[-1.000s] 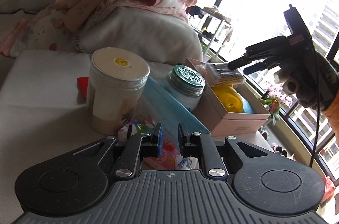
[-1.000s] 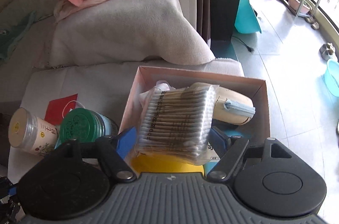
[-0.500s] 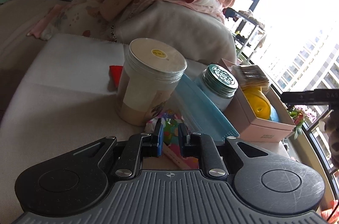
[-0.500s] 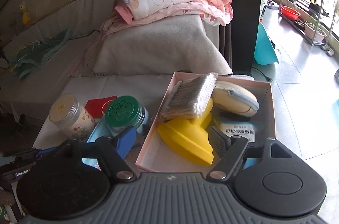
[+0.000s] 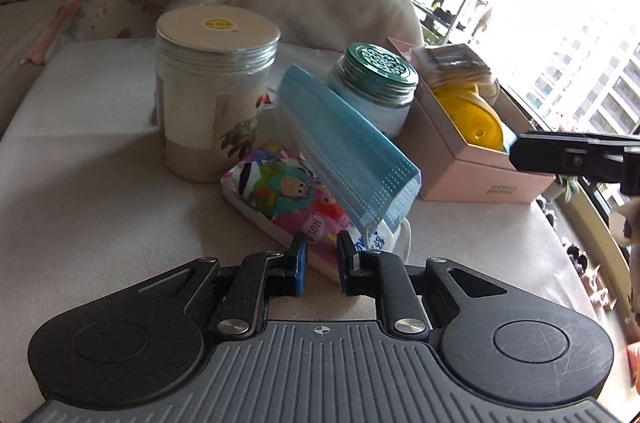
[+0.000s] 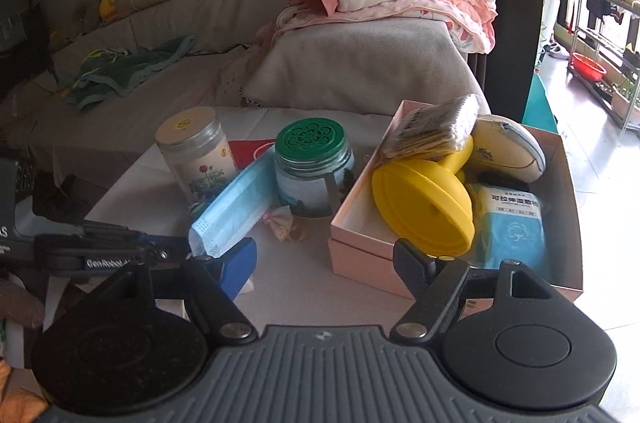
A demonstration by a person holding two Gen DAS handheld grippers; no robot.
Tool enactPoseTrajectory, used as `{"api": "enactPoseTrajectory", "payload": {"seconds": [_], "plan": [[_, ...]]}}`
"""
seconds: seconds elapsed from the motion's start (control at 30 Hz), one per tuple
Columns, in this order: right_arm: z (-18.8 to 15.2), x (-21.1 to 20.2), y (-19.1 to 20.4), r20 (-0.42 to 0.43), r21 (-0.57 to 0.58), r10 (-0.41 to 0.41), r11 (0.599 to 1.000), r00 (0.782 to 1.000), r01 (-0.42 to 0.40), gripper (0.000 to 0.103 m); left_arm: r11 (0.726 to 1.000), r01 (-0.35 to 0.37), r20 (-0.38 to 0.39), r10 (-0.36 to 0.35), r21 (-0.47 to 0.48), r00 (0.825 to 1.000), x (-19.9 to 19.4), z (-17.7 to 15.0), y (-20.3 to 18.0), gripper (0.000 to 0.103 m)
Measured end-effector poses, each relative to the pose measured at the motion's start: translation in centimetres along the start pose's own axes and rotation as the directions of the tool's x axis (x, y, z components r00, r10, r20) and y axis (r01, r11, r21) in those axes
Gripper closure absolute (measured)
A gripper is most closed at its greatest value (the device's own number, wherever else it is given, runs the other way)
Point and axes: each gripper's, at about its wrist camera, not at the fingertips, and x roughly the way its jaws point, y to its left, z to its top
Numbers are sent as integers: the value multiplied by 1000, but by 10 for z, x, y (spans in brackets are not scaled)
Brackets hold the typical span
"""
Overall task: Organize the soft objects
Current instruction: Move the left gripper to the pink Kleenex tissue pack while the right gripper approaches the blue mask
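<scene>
1. At the near edge of the cloth-covered table (image 5: 100, 183), we see the left gripper (image 5: 322, 259) with its jaws narrow; the near corner of a colourful tissue packet (image 5: 276, 191) sits between the blue pads (image 5: 299, 263), and we cannot tell whether they press on it
2. A blue face mask (image 5: 344, 143) lies slanted over the packet, its upper end leaning on a green-lidded jar (image 5: 376, 83)
3. A tall jar (image 5: 212, 95) with a cream lid stands just beside the packet, toward the table's far edge
4. Along the table's window-side edge stands a pink box (image 6: 360, 251), which holds a yellow funnel (image 6: 424, 207), a pack of cotton swabs (image 6: 436, 131), a cream pouch (image 6: 508, 151) and a blue cotton pack (image 6: 514, 227)
5. The right gripper (image 6: 324, 255) hangs near the box's near corner, jaws wide and nothing between them
</scene>
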Motion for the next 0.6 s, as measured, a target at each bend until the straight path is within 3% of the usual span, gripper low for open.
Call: {"api": "enactPoseTrajectory", "payload": {"seconds": [0.3, 0.47, 0.53, 0.6], "plan": [[25, 61, 37, -65, 81, 169, 983, 984, -164, 27, 999, 0, -14, 1, 43, 1000, -9, -6, -3, 85], [12, 91, 48, -156, 5, 37, 999, 987, -36, 28, 1000, -14, -2, 14, 24, 1000, -19, -9, 8, 85], [4, 95, 45, -178, -22, -17, 1000, 984, 13, 32, 1000, -24, 6, 24, 0, 1000, -20, -9, 16, 85], [-4, 95, 40, -184, -43, -65, 997, 981, 59, 43, 999, -31, 11, 32, -26, 999, -20, -8, 22, 85]]}}
